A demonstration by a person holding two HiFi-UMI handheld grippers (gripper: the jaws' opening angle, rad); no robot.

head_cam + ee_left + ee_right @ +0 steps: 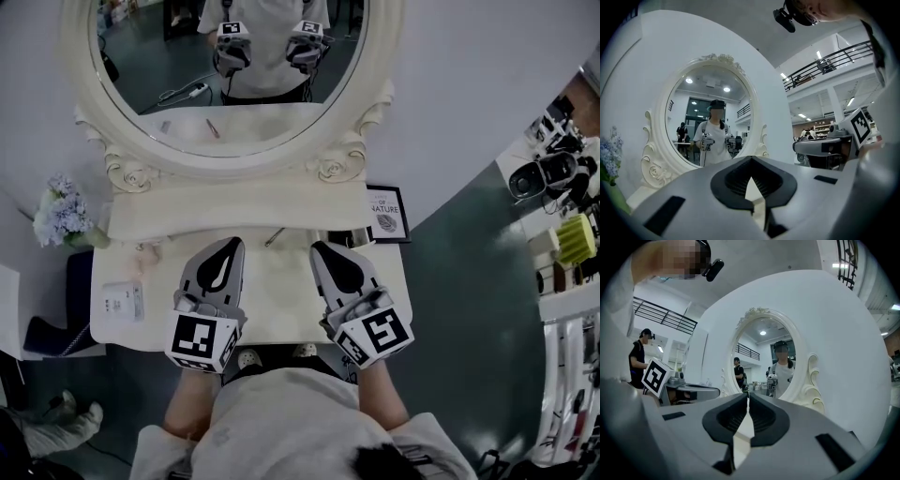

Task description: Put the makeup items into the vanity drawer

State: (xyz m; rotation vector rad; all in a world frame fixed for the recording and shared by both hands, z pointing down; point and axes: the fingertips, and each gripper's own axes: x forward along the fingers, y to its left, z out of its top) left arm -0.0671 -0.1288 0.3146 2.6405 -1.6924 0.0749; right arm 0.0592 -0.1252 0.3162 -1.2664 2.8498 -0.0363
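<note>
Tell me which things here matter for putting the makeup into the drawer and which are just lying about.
For the job: slim pencil-like stick on the vanity top; left gripper and right gripper, both shut and empty. The drawer is not in view.
Lying about: flowers, framed sign, oval mirror; flat white pack, contents unclear.

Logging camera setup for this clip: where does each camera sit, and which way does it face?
Head view: on the person's head, looking steeply down at the vanity table and mirror; shows forearms, left hand-held gripper, right hand-held gripper.
Left gripper view: on the left hand-held gripper, along its shut jaws toward the mirror.
Right gripper view: on the right hand-held gripper, along its shut jaws toward the mirror.
Shared: all see the mirror.
</note>
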